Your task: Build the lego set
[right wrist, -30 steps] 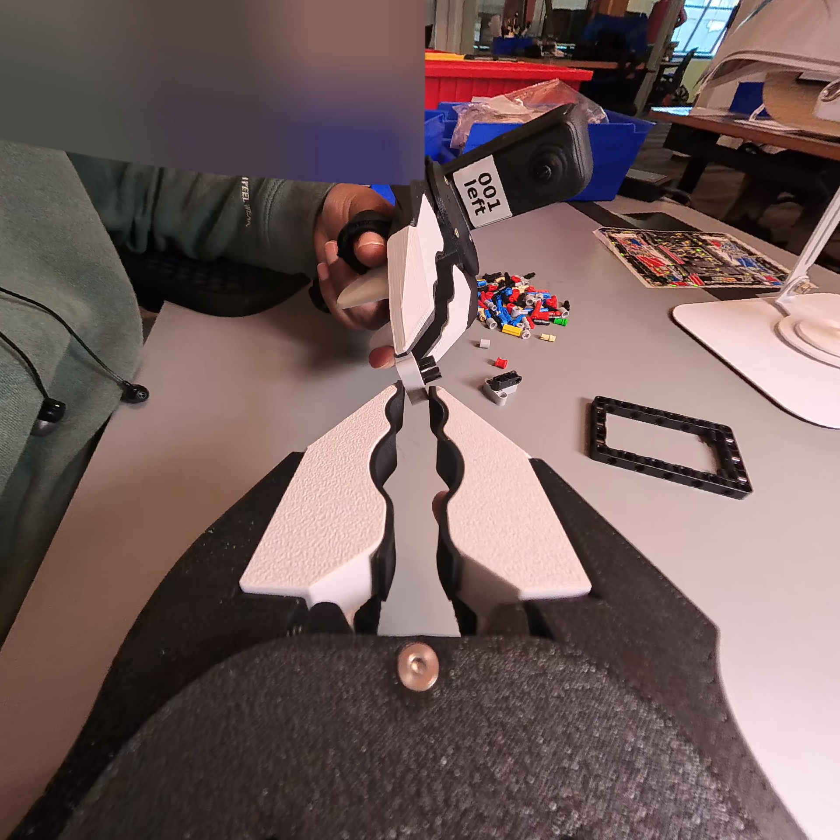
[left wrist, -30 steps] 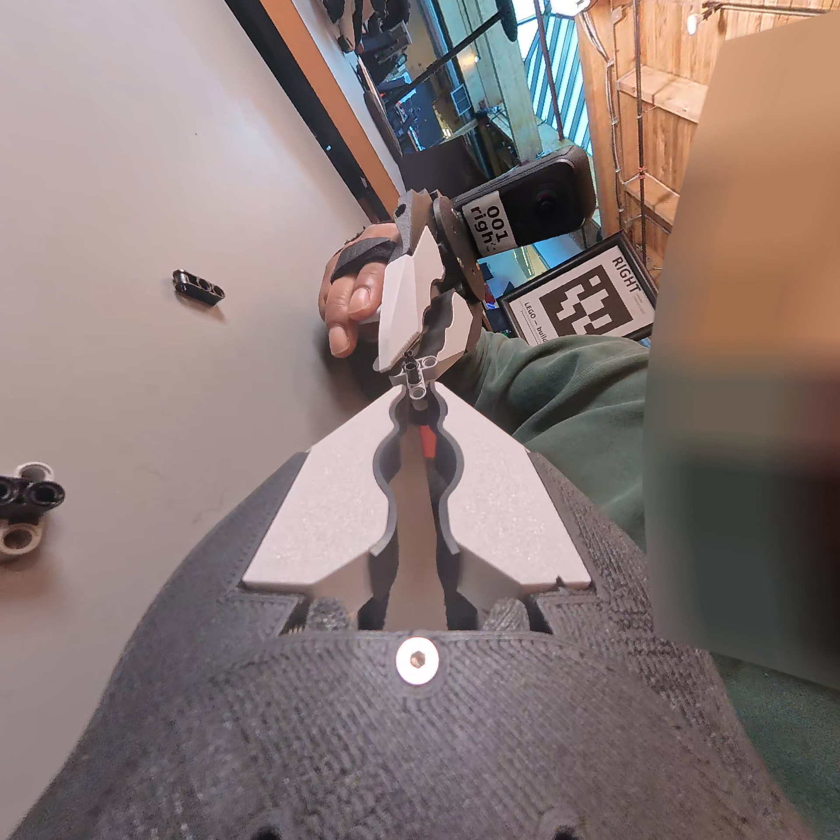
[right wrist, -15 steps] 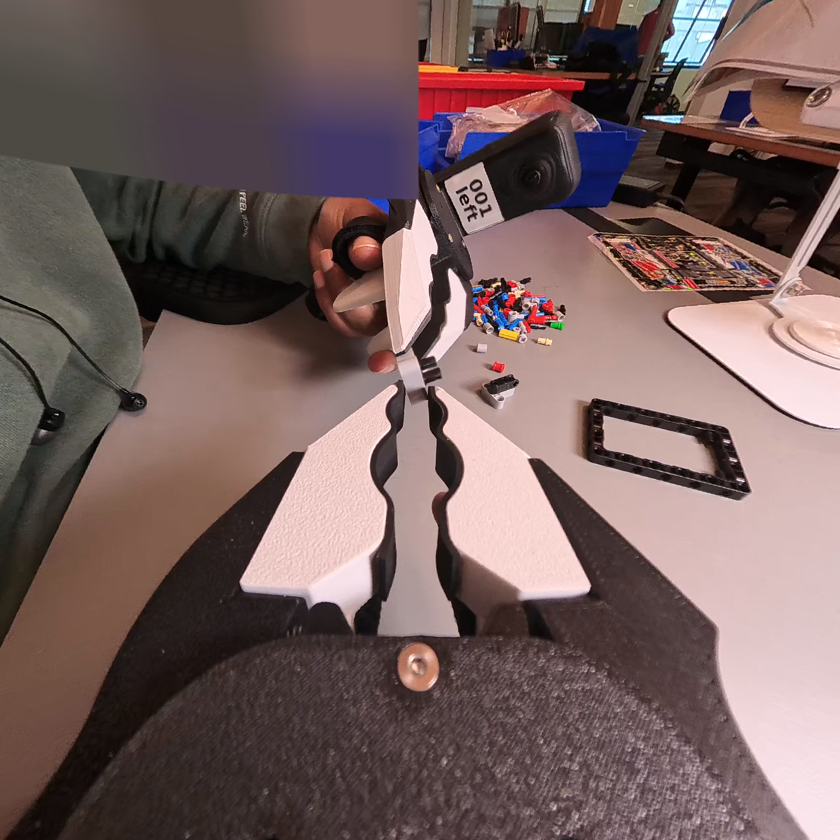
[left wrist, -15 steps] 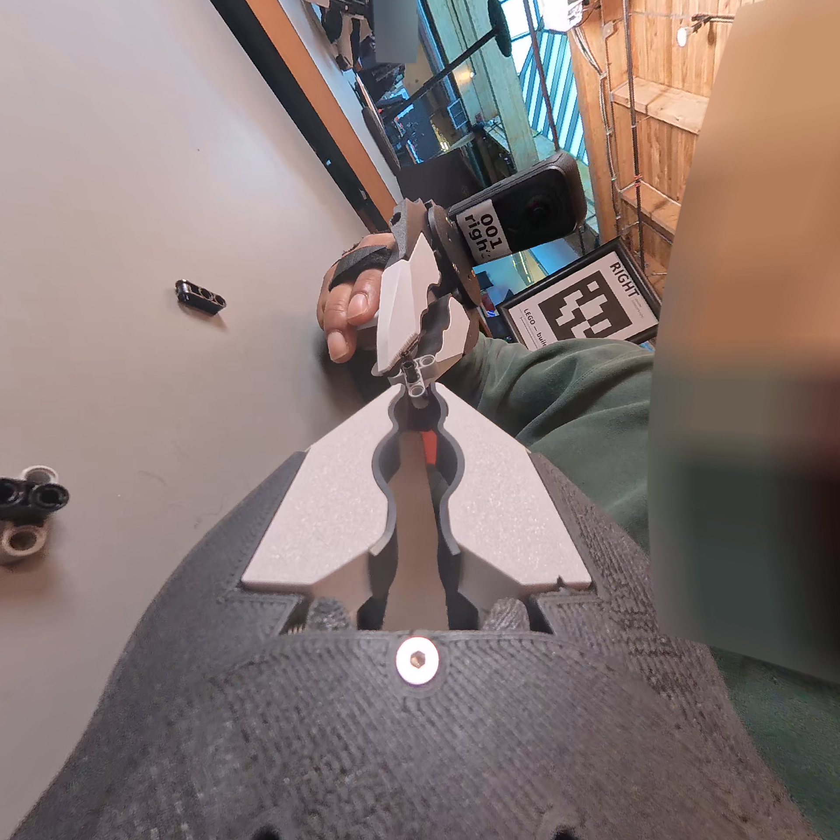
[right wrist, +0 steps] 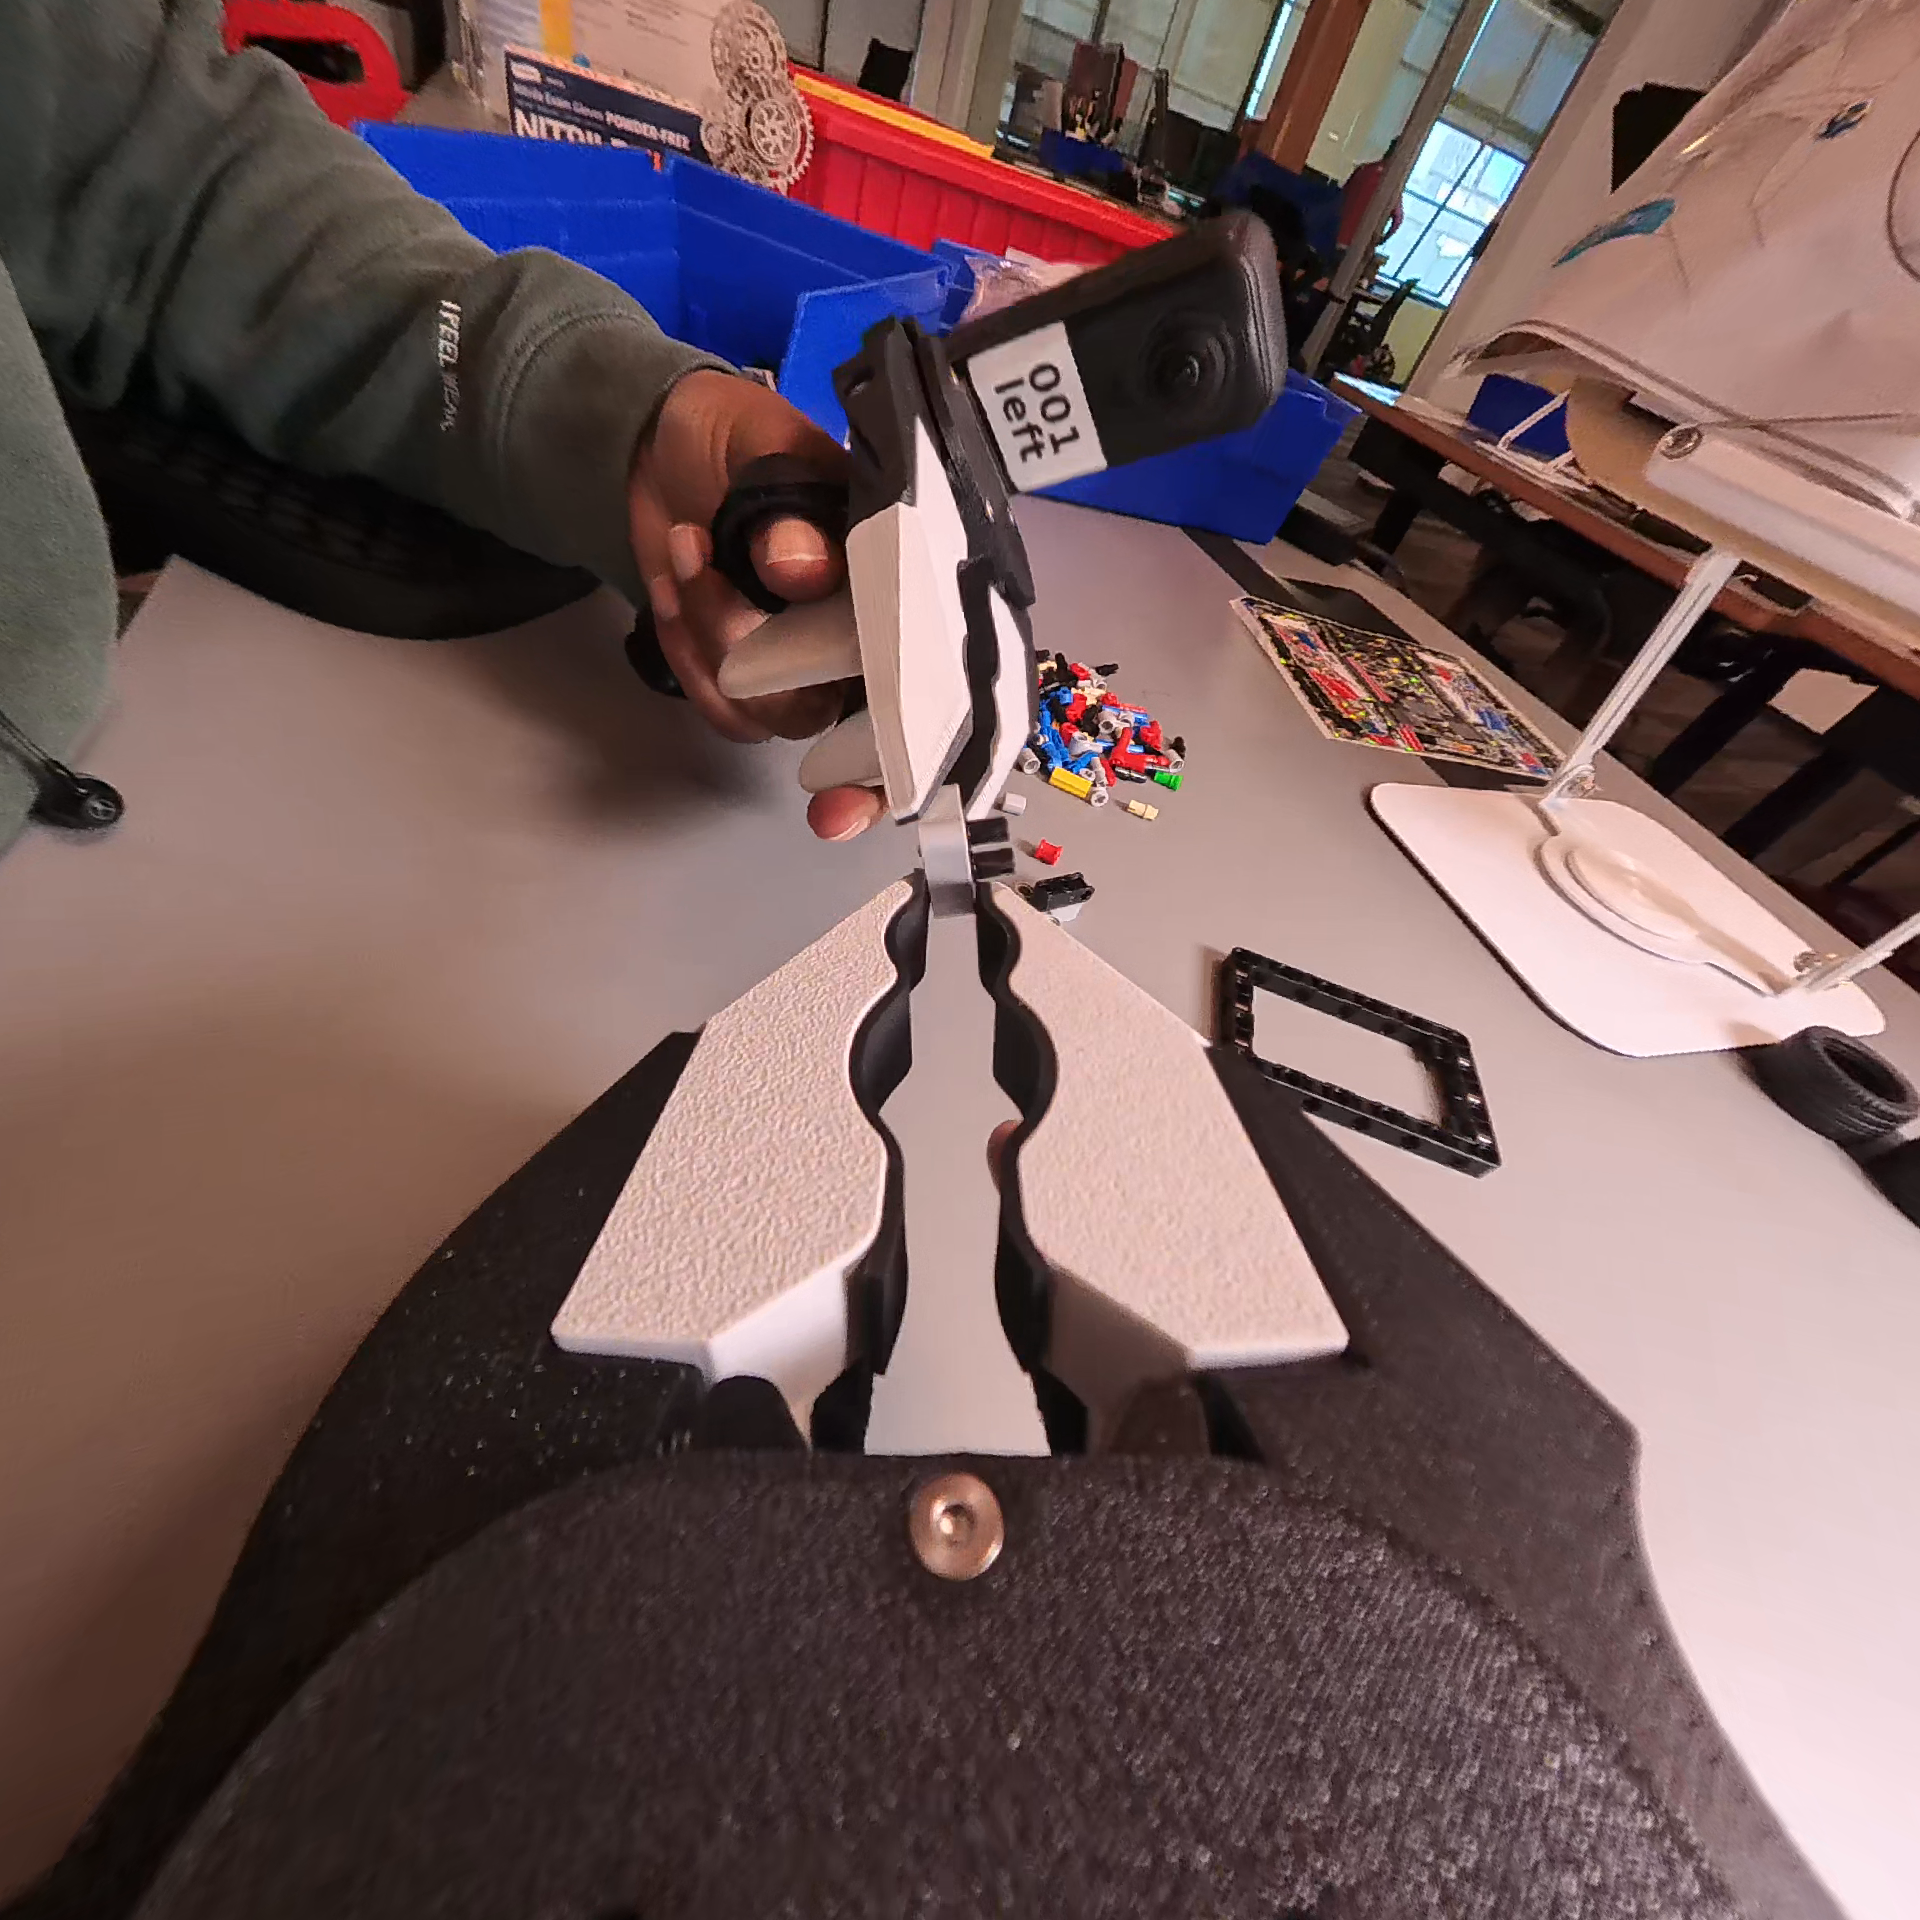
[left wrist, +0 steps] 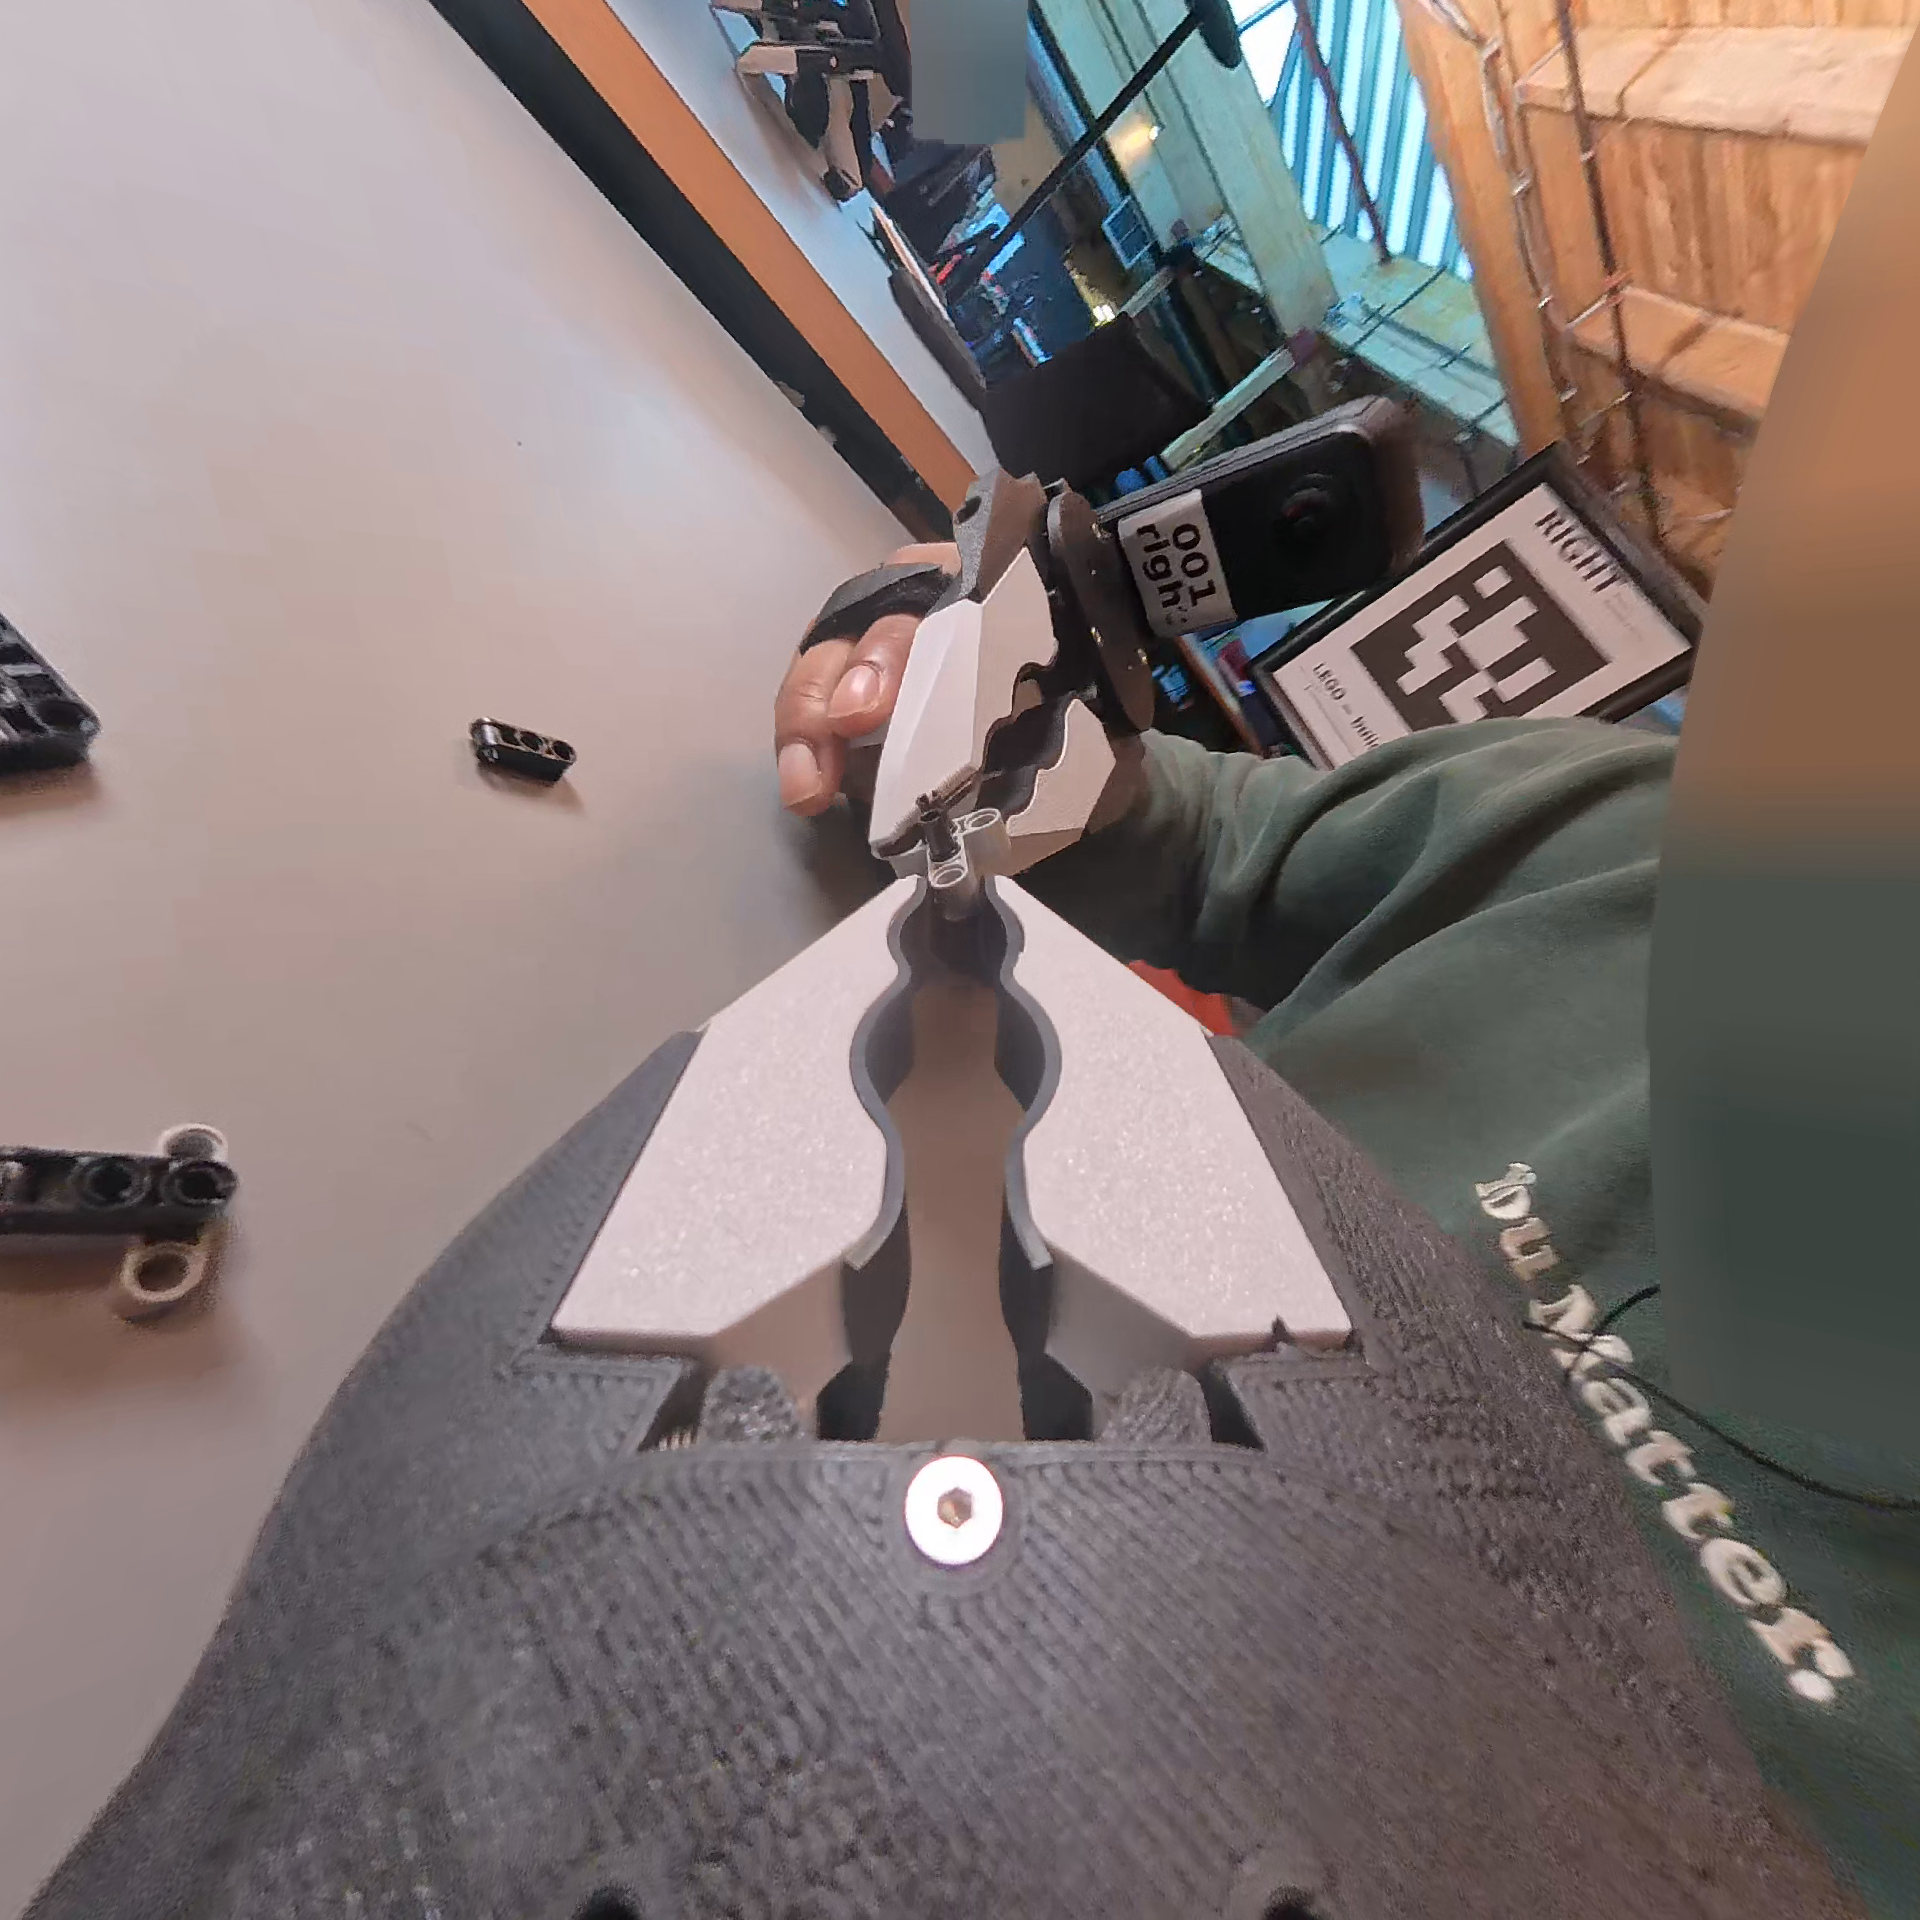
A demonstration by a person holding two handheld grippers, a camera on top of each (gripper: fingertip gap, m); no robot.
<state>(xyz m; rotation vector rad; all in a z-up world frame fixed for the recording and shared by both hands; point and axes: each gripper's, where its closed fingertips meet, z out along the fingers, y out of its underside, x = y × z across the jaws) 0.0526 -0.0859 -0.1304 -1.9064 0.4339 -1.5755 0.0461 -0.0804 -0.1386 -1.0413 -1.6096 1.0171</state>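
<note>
left claw was clamped on the small grey connector piece, tips nearly together. right claw was clamped on the same grey piece from the opposite side, a black pin sticking out of it. both were held tip to tip above the grey worktop. on the worktop: a black rectangular frame, a pile of mixed coloured bits, a printed sheet and a short black beam.

Your grey table carries a heap of small coloured bricks, a black rectangular frame, a printed sheet, a white lamp base, black tyres and blue bins.
</note>
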